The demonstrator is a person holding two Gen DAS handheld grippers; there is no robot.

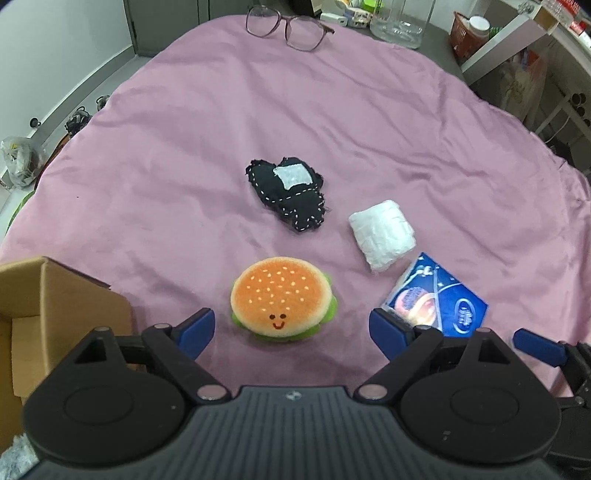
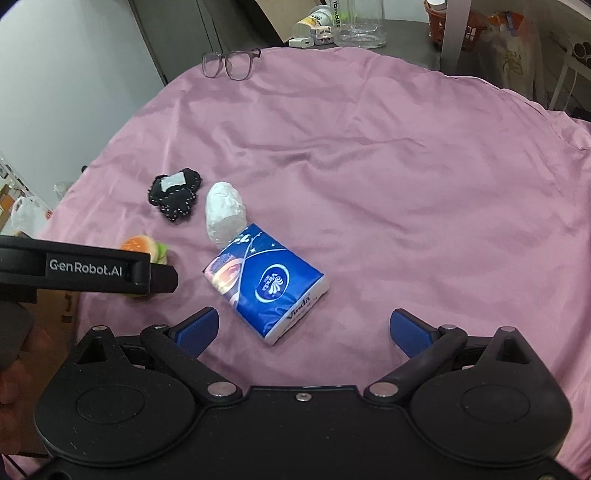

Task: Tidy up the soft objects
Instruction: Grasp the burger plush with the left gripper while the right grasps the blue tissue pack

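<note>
A plush burger (image 1: 282, 297) lies on the pink cloth (image 1: 221, 147), just ahead of my open, empty left gripper (image 1: 291, 328). Beyond it lie a black stitched soft toy (image 1: 288, 194) and a white wrapped roll (image 1: 382, 234). A blue tissue pack (image 1: 437, 304) lies at the right. In the right wrist view the tissue pack (image 2: 267, 284) lies just ahead of my open, empty right gripper (image 2: 304, 328). The white roll (image 2: 225, 212), the black toy (image 2: 175, 194) and the burger (image 2: 146, 247), partly hidden by the left gripper body, lie to the left.
An open cardboard box (image 1: 44, 306) stands at the left edge of the cloth. Glasses (image 1: 286, 27) lie at the far edge, also seen in the right wrist view (image 2: 231, 64). A clear jar (image 1: 400, 22), a basket (image 1: 469, 33) and a white shelf (image 1: 517, 37) stand behind.
</note>
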